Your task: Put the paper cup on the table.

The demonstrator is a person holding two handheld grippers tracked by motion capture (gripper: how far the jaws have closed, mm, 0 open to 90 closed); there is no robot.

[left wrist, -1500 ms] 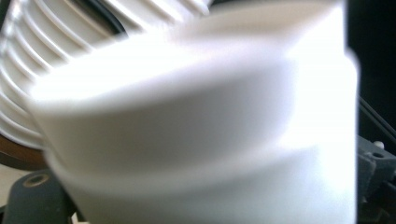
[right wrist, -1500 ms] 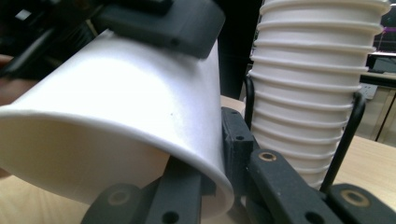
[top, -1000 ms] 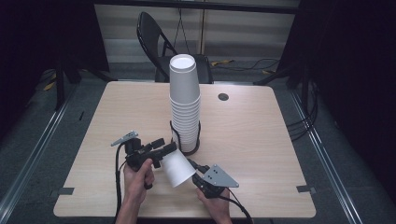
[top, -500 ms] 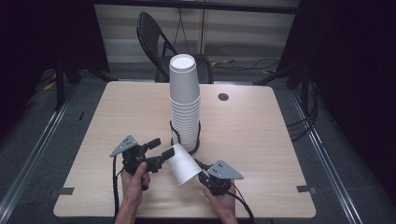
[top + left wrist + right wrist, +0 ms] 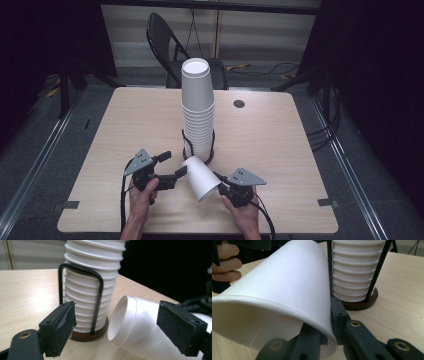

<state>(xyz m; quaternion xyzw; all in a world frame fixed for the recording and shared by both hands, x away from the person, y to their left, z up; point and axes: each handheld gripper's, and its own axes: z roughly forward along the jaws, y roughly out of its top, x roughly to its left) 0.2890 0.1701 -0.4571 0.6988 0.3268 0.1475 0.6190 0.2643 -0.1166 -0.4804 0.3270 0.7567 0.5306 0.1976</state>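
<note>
A tall stack of white paper cups (image 5: 197,107) (image 5: 92,277) (image 5: 354,272) stands in a black wire holder with a brown round base (image 5: 87,336) (image 5: 362,303) at the middle of the table. In front of it a single white cup (image 5: 201,178) (image 5: 140,327) (image 5: 282,290) is held tilted above the table. My right gripper (image 5: 220,184) (image 5: 322,322) is shut on its rim wall, one jaw inside and one outside. My left gripper (image 5: 172,164) (image 5: 120,325) is open, and the cup's narrow bottom end lies between its jaws without being squeezed.
The light wooden table (image 5: 280,150) has a small dark round grommet (image 5: 239,104) behind the stack and tape marks near its front corners. A black folding chair (image 5: 165,40) stands beyond the far edge. Dark floor and cables surround the table.
My right gripper has carried the cup a little to the right and tipped it flatter. The left gripper has stayed almost in place with its jaws apart.
</note>
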